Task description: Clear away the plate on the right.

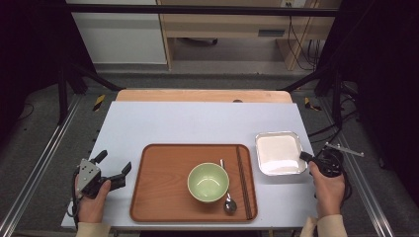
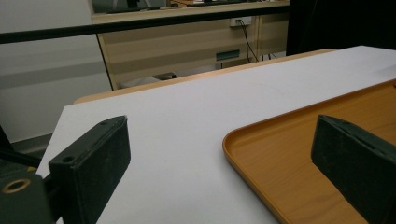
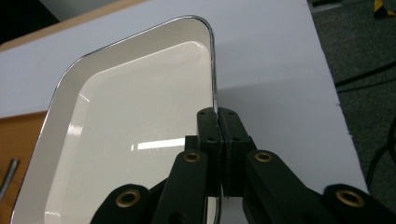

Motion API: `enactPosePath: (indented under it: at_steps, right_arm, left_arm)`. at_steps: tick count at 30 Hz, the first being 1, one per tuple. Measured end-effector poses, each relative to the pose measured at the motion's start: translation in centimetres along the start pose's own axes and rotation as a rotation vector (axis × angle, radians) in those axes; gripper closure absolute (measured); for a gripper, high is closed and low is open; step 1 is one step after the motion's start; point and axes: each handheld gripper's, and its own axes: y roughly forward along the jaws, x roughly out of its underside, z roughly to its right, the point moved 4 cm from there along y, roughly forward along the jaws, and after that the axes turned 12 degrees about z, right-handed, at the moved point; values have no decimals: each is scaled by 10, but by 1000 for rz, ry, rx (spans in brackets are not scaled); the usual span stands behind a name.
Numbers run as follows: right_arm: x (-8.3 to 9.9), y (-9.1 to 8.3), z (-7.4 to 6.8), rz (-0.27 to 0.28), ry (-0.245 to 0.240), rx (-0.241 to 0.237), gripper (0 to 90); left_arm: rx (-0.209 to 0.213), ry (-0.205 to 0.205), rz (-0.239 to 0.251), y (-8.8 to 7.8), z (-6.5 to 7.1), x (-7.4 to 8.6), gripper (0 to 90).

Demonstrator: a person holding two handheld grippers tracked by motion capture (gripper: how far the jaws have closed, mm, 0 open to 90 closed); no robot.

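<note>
White enamel with a thin chrome rim: the square dish [image 1: 278,153] sits on the pale table [image 1: 197,123] just right of the wooden tray [image 1: 163,197]; in the high view the right hand [image 1: 327,185] comes in from the bottom edge, forearm nearly straight, and the right gripper [image 1: 307,157] meets the dish at its right rim; the left hand [image 1: 91,197] rests at the table's left edge, its left gripper [image 1: 114,168] angled toward the tray with jaws spread and nothing between them; on the tray stand a green bowl [image 1: 208,182], a spoon [image 1: 229,200] and dark chopsticks [image 1: 242,180].

The left gripper view looks low across the table; the two black jaws stand wide apart, one over bare table, the other over the tray's corner [image 2: 261,154].

The right gripper view shows what the high view cannot; the jaws are pinched together on the dish's rim [image 3: 212,65], one pad inside and one outside; the glossy bottom mirrors a ceiling light.
</note>
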Motion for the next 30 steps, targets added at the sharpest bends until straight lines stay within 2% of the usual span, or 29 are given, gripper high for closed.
enactPosePath:
  at_steps: [5,11,12,15,18,21,22,27,30]
  right_arm:
    - [-16,1,-27,66,-13,-31,890]
    - [-33,13,-49,92,-31,-37,890]
    - [-35,15,-54,95,-23,-42,890]
    - [-43,22,-68,116,-38,-60,890]
    - [-48,26,-85,120,-46,-85,890]
    - [-52,31,-107,131,-65,-116,890]
    - [-53,33,-115,130,-57,-127,890]
    - [-55,44,-154,139,-94,-182,890]
    - [-54,51,-174,144,-111,-207,890]
  left_arm:
    - [-15,-6,14,-3,1,-9,43]
    - [-14,-20,35,-2,7,-23,41]
    - [-13,-25,40,-1,8,-26,43]
    - [0,-15,41,3,15,-33,44]
    - [16,0,44,10,23,-42,49]
    - [29,12,43,20,32,-53,70]
    - [34,16,46,24,35,-58,79]
    - [76,7,71,46,51,-87,111]
    - [100,-6,74,61,66,-100,143]
